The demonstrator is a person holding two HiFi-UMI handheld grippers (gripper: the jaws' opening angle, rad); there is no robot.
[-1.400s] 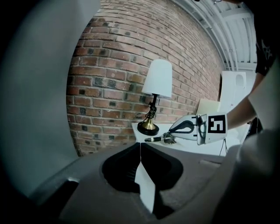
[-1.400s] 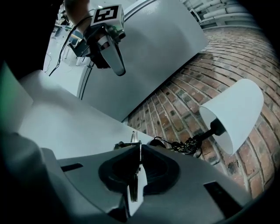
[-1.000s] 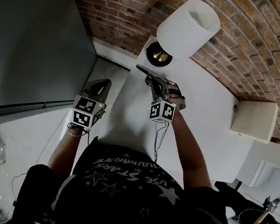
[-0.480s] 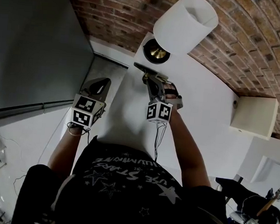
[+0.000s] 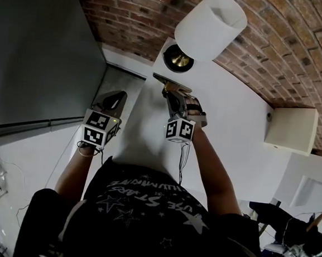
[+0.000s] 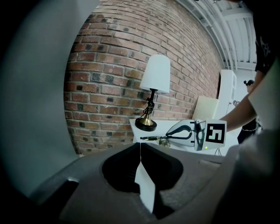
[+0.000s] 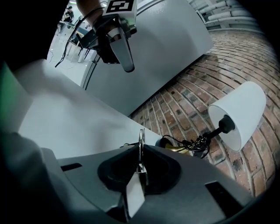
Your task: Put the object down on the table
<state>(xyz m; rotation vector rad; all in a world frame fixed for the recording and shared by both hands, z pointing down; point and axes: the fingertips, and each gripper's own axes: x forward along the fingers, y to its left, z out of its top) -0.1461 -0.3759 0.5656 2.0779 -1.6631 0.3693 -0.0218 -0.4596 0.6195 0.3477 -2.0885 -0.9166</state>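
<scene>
My right gripper (image 5: 172,92) reaches over the white table (image 5: 228,125), just short of the lamp's brass base (image 5: 177,58). A thin flat metal object (image 5: 168,82) sticks out of its tips, edge-on between the jaws in the right gripper view (image 7: 141,142). The jaws are opening, with the object still between them. From the left gripper view the object (image 6: 151,138) lies level, low over the table, with a small lump hanging under it. My left gripper (image 5: 114,97) is shut and empty, held off the table's left edge.
A table lamp with a white shade (image 5: 210,26) stands at the table's far end against the brick wall. A dark grey panel (image 5: 39,47) fills the left. A white box (image 5: 291,129) sits to the right.
The right gripper and its object have drifted slightly left in the head view, staying just before the lamp base. The left gripper has not moved.
</scene>
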